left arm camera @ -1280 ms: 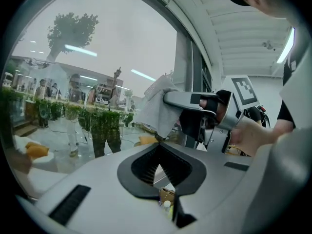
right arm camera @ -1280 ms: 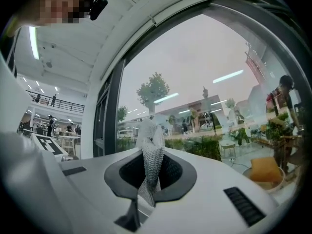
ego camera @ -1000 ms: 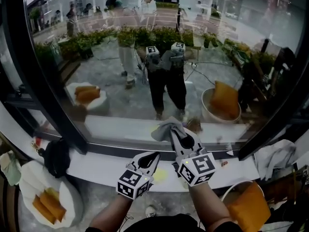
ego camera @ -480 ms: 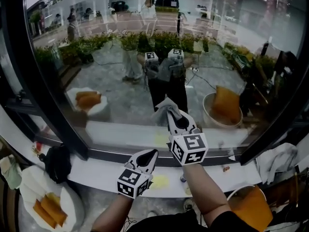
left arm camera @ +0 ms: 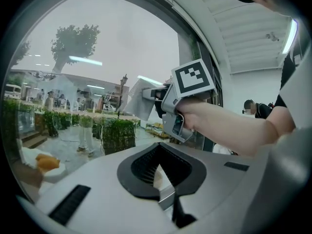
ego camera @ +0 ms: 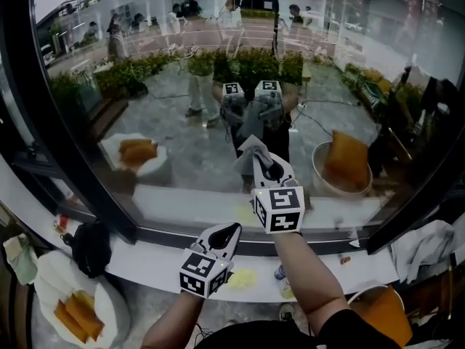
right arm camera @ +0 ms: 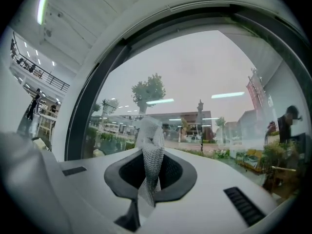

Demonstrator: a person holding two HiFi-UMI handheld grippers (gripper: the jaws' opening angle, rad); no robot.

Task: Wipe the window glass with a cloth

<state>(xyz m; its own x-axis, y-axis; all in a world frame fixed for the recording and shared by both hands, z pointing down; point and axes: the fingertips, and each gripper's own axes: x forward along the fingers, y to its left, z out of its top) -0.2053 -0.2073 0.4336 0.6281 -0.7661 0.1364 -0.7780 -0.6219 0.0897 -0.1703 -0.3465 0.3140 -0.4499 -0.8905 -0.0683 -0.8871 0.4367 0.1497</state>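
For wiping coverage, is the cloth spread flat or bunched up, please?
Bunched: the cloth stands as a narrow twist pinched in the right gripper.

Head view looks down; gripper views share the window glass (ego camera: 182, 158).

Cloth (right arm camera: 150, 155): pale grey-white, fine mesh weave. Right gripper (ego camera: 256, 157) and left gripper (ego camera: 234, 228): light grey shells, black jaw recesses. Marker cube (ego camera: 278, 209) on each: white, black square patterns. Window frame (ego camera: 80, 158): black. Sill (ego camera: 145, 260): white. Cushion (ego camera: 347, 158): orange.
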